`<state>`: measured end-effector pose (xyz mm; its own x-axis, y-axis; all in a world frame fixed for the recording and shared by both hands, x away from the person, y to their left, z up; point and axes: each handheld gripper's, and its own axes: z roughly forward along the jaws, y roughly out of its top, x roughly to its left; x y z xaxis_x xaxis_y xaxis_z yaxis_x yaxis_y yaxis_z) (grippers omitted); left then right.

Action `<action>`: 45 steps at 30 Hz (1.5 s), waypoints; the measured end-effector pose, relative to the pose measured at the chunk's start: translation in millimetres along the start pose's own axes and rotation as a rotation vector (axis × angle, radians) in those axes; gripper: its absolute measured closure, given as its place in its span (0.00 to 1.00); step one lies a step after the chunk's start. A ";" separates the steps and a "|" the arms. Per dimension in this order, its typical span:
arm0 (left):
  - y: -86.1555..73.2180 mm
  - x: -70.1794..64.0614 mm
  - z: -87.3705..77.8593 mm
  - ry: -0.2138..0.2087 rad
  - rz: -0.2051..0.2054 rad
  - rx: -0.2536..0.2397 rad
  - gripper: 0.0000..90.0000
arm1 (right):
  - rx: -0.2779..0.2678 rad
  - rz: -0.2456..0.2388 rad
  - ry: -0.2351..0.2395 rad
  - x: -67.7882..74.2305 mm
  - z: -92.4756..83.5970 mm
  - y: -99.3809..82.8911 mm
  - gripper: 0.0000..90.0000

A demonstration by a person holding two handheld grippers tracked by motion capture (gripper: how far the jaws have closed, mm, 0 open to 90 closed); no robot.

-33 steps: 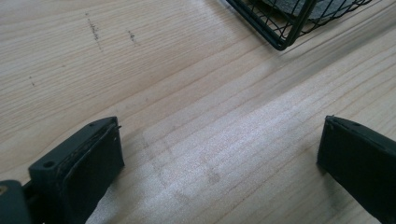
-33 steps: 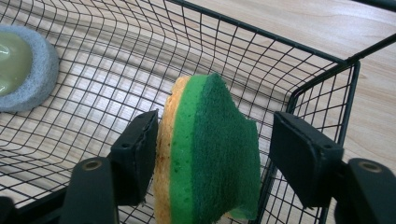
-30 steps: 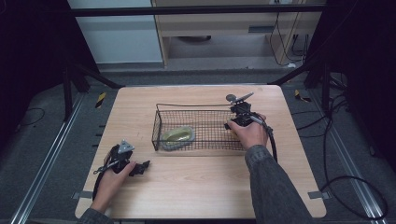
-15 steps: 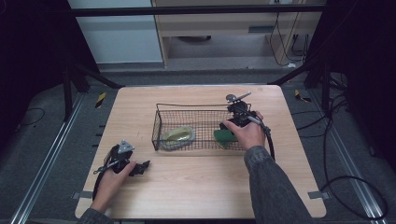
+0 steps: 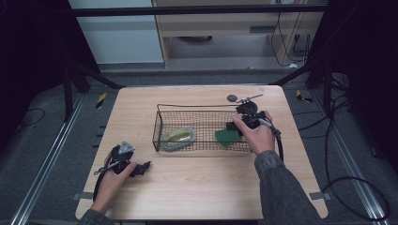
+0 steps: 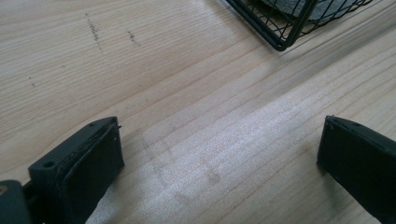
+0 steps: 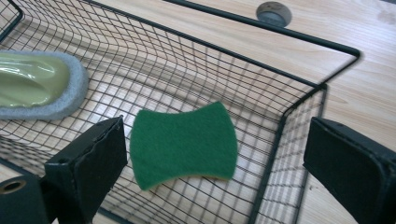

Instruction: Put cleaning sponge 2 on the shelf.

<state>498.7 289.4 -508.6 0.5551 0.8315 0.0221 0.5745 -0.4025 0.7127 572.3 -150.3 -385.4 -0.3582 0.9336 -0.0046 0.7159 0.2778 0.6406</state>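
We see a pale wooden table [image 5: 197, 187] with clear straight grain, carrying a black wire-mesh basket [image 5: 187, 107] with a thicker rod rim, set toward the table's far edge and right of centre. Inside it, at the basket's right end, a flat green scouring pad [image 7: 183, 144] with a waisted, wavy outline and a fibrous surface lies on the mesh floor. At the left end lies a glossy olive-green oval piece on a grey foam base [image 7: 35, 88]. Just beyond the basket's far right corner a small round grey disc [image 7: 274, 12] sits in the table.

The right gripper [image 7: 219, 163] hangs over the basket's right end, its matte black jaws spread wide on either side of the pad and touching nothing. The left gripper [image 6: 219, 158] rests near the table's near left corner, jaws likewise spread over bare wood; its own view reveals faint dark marks on the grain and a basket corner. No writing is legible.
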 end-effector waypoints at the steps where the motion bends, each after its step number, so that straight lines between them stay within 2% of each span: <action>1: 0.0 0.3 -0.2 0.000 0.004 0.003 0.00 | -0.007 0.003 0.001 -2.5 -2.4 -2.2 0.07; 4: 0.0 0.3 -0.2 0.000 0.003 0.003 0.00 | -0.027 0.008 0.000 -11.3 -9.5 -9.6 0.07; 9: 0.0 0.3 -0.2 0.000 0.004 0.003 0.00 | -0.049 0.053 -0.011 -31.4 -22.5 -25.3 0.10; 16: 0.0 0.3 -0.2 0.000 0.004 0.003 0.00 | -0.101 0.070 -0.038 -54.0 -40.7 -46.4 0.11; 27: 0.0 0.3 -0.2 0.000 0.004 0.003 0.00 | -0.173 0.030 -0.079 -68.6 -52.3 -83.3 0.11; 35: 0.0 0.2 -0.2 0.000 0.003 0.003 0.00 | -0.179 0.047 -0.086 -80.4 -44.2 -111.9 0.13; 45: 0.2 0.3 0.0 -0.001 0.002 0.003 0.00 | -0.149 0.084 -0.086 -95.8 -16.2 -154.2 0.13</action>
<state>498.9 289.6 -508.5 0.5569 0.8302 0.0232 0.5747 -0.4054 0.7109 486.5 -286.3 -471.3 -0.2439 0.9698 -0.0074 0.6424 0.1673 0.7479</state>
